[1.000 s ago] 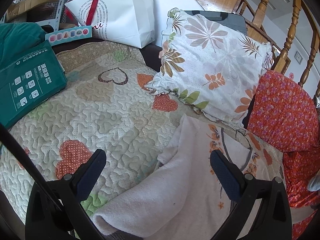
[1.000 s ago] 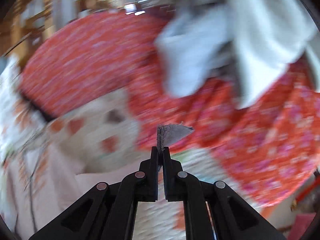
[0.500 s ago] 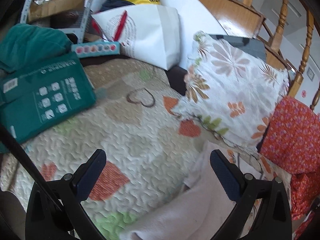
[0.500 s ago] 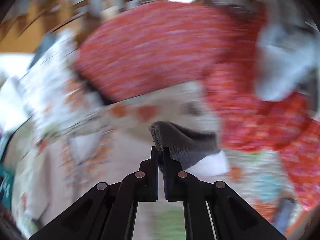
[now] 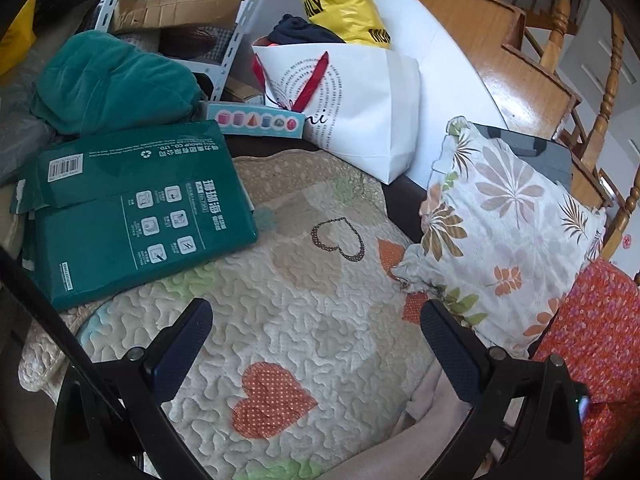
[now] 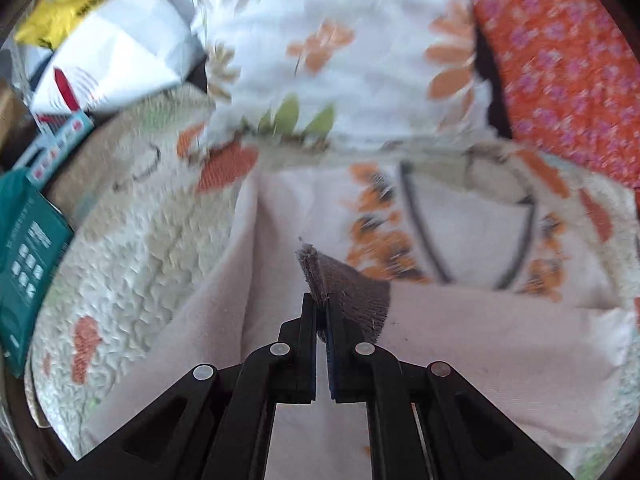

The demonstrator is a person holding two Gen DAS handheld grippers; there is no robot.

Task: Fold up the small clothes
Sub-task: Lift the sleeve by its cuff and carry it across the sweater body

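My right gripper (image 6: 318,302) is shut on a small grey garment (image 6: 352,292), holding it by its edge above a pale pink garment (image 6: 460,336) with an orange flower print that lies spread on the quilt. A corner of that pink garment shows in the left wrist view (image 5: 428,404), low and to the right. My left gripper (image 5: 316,320) is open and empty, above the heart-patterned quilt (image 5: 304,288).
A green box (image 5: 132,212) lies on the quilt's left side. A leaf-print pillow (image 5: 508,224) and a red floral cushion (image 5: 600,340) sit at the right. A white paper bag (image 5: 360,108), a yellow bag (image 5: 340,0) and a teal cloth bundle (image 5: 108,80) stand behind.
My right gripper swung left with the grey garment, from the red cushion to over the pink garment. The left gripper moved left, away from the pink garment, staying open.
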